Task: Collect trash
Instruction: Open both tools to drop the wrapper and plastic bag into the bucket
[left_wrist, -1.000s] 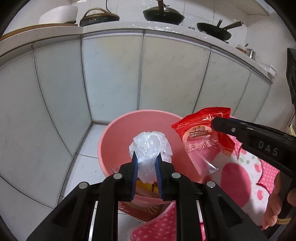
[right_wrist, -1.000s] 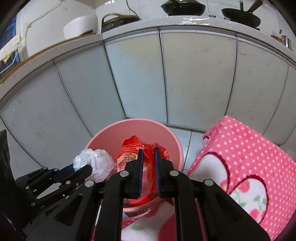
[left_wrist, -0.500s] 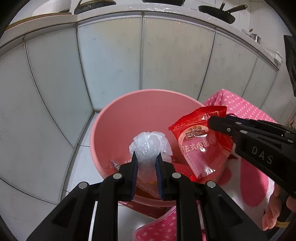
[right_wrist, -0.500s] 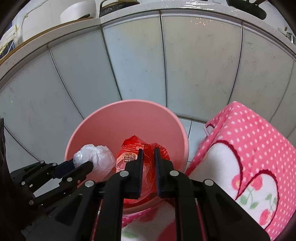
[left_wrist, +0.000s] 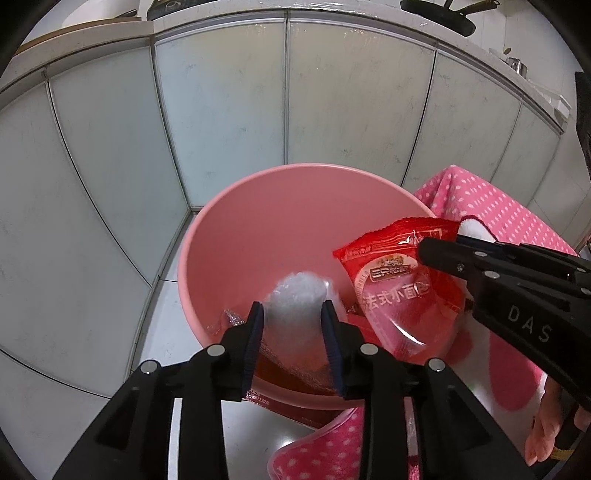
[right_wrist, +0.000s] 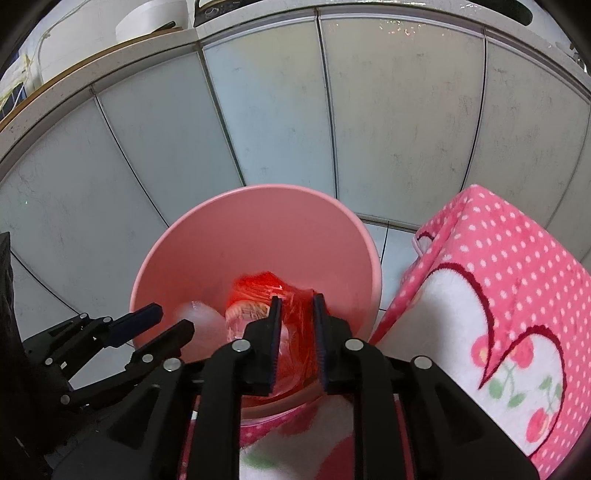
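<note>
A pink bin (left_wrist: 295, 170) stands on the floor in front of pale cabinet doors. My left gripper (left_wrist: 293, 314) hangs over its near rim with its jaws opening. A crumpled white plastic wad (left_wrist: 295, 299), blurred, sits loosely between the blue pads. In the right wrist view the wad (right_wrist: 199, 317) lies just past the left gripper (right_wrist: 170, 319), inside the bin (right_wrist: 258, 190). My right gripper (right_wrist: 296, 306) is also over the bin with its jaws opening. A red snack wrapper (right_wrist: 258, 291) is loose in the gap. In the left wrist view this wrapper (left_wrist: 391, 288) hangs at the right gripper's fingertip.
A pink polka-dot cloth (right_wrist: 498, 295) covers something right beside the bin. Cabinet doors (left_wrist: 221, 110) close off the back, under a counter with pans (left_wrist: 436, 14). Tiled floor (left_wrist: 162, 314) shows left of the bin. A hand (left_wrist: 546, 435) holds the right gripper.
Both grippers sank toward the bin. The left jaws spread wide and the white wad now sits loose and blurred. The right jaws widened a little around the red wrapper.
</note>
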